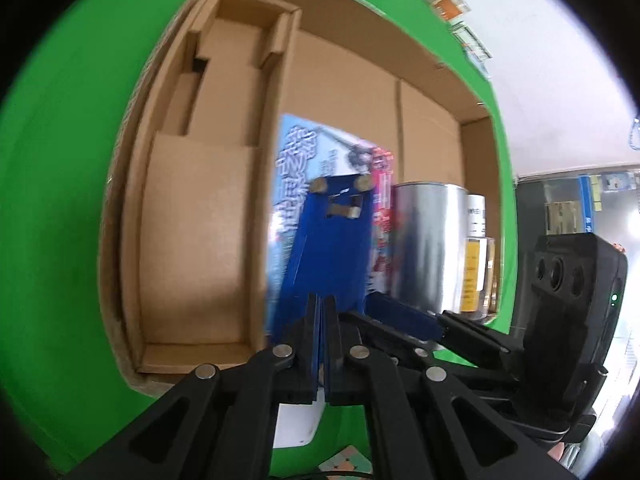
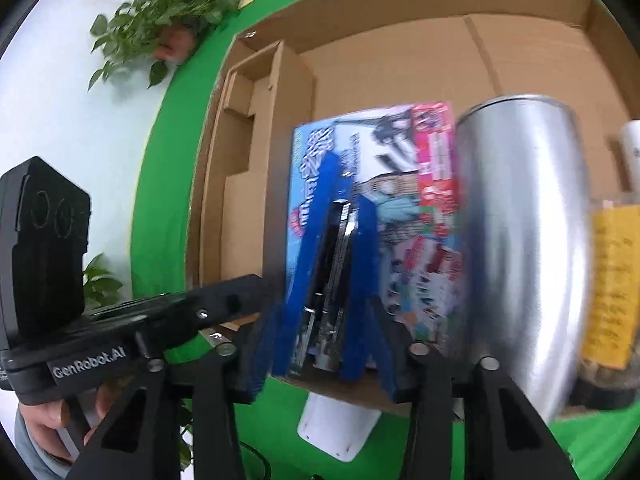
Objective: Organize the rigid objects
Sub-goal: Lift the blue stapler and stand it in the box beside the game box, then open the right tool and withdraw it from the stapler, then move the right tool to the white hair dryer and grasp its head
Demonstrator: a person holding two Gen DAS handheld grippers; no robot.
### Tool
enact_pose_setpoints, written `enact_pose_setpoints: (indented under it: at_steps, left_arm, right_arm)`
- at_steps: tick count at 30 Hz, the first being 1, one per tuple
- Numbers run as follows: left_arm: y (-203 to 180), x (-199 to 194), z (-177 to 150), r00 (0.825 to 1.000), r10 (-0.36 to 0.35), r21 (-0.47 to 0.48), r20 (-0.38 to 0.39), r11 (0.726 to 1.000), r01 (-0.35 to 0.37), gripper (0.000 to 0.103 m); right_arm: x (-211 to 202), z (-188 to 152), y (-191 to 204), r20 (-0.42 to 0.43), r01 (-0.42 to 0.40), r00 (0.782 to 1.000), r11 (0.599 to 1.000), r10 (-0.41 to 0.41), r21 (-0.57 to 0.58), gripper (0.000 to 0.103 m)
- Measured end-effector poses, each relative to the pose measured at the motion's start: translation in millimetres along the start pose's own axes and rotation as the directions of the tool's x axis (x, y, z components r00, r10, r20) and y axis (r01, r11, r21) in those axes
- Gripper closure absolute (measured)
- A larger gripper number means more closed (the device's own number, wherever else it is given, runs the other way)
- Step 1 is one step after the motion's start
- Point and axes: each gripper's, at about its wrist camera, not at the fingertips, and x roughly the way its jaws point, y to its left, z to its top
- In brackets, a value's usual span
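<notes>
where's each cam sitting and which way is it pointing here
Left wrist: sits on the left gripper, aimed down into the cardboard box; its shut blue fingers show, with the right gripper beside them.
Right wrist: sits on the right gripper, aimed at the colourful book and silver can; a hand shows at lower left.
Shared: box, book, can, green surface.

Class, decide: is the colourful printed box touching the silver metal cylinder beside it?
Cannot tell. In the right wrist view the colourful printed box stands close beside the silver metal cylinder, no gap seen, but blur hides the seam.
</notes>
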Motion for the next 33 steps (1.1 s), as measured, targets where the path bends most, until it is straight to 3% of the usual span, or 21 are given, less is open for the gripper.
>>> enact_pose_setpoints:
  at_steps: [1,3,8,14,16,17,18,19,20,22,25,28,29,30,31,33]
  left_arm:
    - [4,-1,-1,1.0,-0.009,-0.008,0.001,1.0,0.009,0.103]
    - [7,-6,-3,1.0,-0.009,-0.005,0.008,1.0,0.009,0.103]
    - [8,-33,-14,0.997,-0.007,0.035,0.083,0.999,0.005,0.103]
    - [1,-67,-24,0.981,0.065,0.079,0.185,0.994,-0.081,0.086]
    - [-7,-79,-27,0.96,0.101,0.118,0.262,0.984,-0.136,0.085]
    - [-12,-83,-30,0.946,0.126,0.136,0.299,0.975,-0.173,0.076]
    - [-18,-88,-32,0.928,0.158,0.15,0.338,0.964,-0.219,0.052]
    - [-23,-92,-34,0.908,0.19,0.158,0.373,0.952,-0.264,0.036]
    - [-28,-96,-36,0.886,0.216,0.162,0.41,0.939,-0.304,0.018]
    - [-38,-104,-42,0.848,0.225,0.179,0.479,0.921,-0.345,0.018]
    - [-45,-103,-47,0.85,0.219,0.191,0.48,0.919,-0.344,0.018]
    - [-52,-98,-58,0.861,0.182,0.211,0.475,0.927,-0.312,0.021]
    - [-53,-97,-63,0.862,0.169,0.22,0.478,0.927,-0.303,0.04]
    - [-55,-93,-68,0.872,0.147,0.238,0.467,0.929,-0.284,0.085]
    - [-55,-85,-71,0.901,0.125,0.256,0.415,0.934,-0.247,0.103]
    - [-55,-77,-83,0.928,0.094,0.255,0.359,0.947,-0.195,0.099]
  right_arm:
    - [0,0,2,0.011,0.002,1.0,1.0,-0.002,-0.024,0.065]
    - [9,6,11,0.004,-0.03,1.0,0.998,0.03,-0.063,0.078]
    - [10,1,30,-0.041,-0.066,0.997,0.991,0.062,-0.12,0.078]
    - [5,-2,29,-0.034,-0.077,0.997,0.992,0.074,-0.1,0.075]
    - [0,2,30,0.026,-0.045,0.999,0.993,0.048,-0.109,0.062]
    - [-14,-3,33,0.084,-0.002,0.996,0.992,0.013,-0.128,0.036]
    - [-25,-5,36,0.138,0.038,0.99,0.99,-0.018,-0.138,0.011]
    - [-47,-13,41,0.225,0.095,0.972,0.985,-0.061,-0.144,0.003]
    - [-69,-22,44,0.309,0.147,0.946,0.979,-0.097,-0.142,0.001]
    - [-99,-34,40,0.385,0.199,0.913,0.97,-0.132,-0.139,0.001]
    - [-124,-49,37,0.424,0.249,0.885,0.965,-0.189,-0.089,0.001]
    - [-138,-66,30,0.436,0.252,0.874,0.967,-0.216,-0.027,0.001]
    - [-143,-75,25,0.438,0.253,0.87,0.967,-0.225,-0.006,0.001]
    - [-148,-85,18,0.437,0.25,0.869,0.968,-0.231,0.014,0.001]
    - [-151,-93,8,0.434,0.246,0.87,0.969,-0.234,0.029,0.001]
    - [-150,-110,-18,0.419,0.244,0.873,0.968,-0.248,0.064,0.001]
